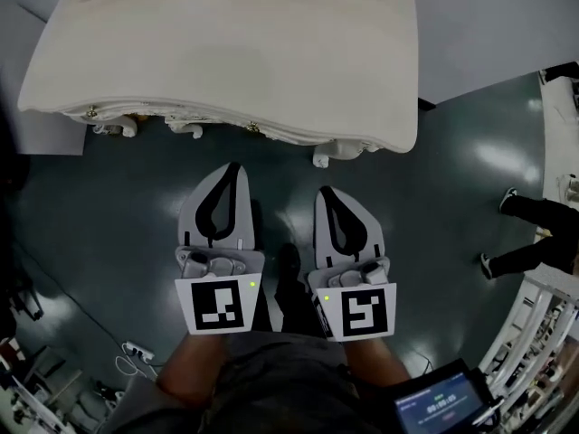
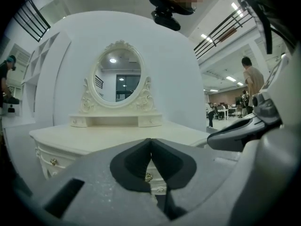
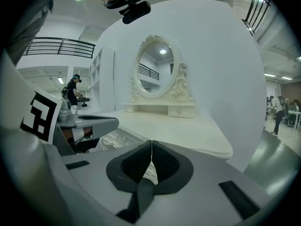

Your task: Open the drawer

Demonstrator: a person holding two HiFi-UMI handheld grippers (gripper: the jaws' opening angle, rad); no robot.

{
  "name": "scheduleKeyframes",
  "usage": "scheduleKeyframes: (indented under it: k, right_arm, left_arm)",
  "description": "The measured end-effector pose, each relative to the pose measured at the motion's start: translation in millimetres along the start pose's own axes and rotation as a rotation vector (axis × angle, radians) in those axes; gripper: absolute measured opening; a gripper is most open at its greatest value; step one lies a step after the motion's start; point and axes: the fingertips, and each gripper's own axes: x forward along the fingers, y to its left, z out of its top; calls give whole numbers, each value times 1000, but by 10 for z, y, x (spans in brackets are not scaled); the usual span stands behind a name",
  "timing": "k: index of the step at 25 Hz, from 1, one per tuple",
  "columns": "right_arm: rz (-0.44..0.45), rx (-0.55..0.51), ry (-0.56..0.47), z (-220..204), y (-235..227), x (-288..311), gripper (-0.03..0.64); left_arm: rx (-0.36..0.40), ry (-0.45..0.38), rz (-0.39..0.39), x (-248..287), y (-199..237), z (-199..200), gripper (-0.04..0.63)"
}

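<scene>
I hold the left gripper (image 1: 234, 168) and right gripper (image 1: 326, 193) before the dressing table (image 1: 226, 61), jaws clenched empty; the left faces a drawer knob (image 2: 148, 177), likely my target.

Dressing-table drawer (image 2: 157, 187): closed.
Cream carved front with a small gold knob (image 2: 148, 177) at its centre, set upright directly beneath the front edge of the worktop (image 2: 117, 135).

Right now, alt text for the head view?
The left gripper and right gripper, side by side with jaws shut and empty, point toward the front edge of a cream dressing table. Dark floor beneath; a bystander's legs at the right edge.
</scene>
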Motion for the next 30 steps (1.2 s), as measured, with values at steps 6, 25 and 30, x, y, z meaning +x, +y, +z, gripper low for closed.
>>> scheduleKeyframes:
  k: [6,25,30]
  right_arm:
    - [-10,13,49,-185,-10,-29,14]
    - [-54,52,127,-649,-80,145,15]
    - [-57,63,147,-751,-102,118,14]
  left_arm:
    - [7,-4,-27,116,-9,-113,15]
    - [-24,21,-96,633,-14,-677,207]
    - [-32,27,-91,704,-39,-742,207]
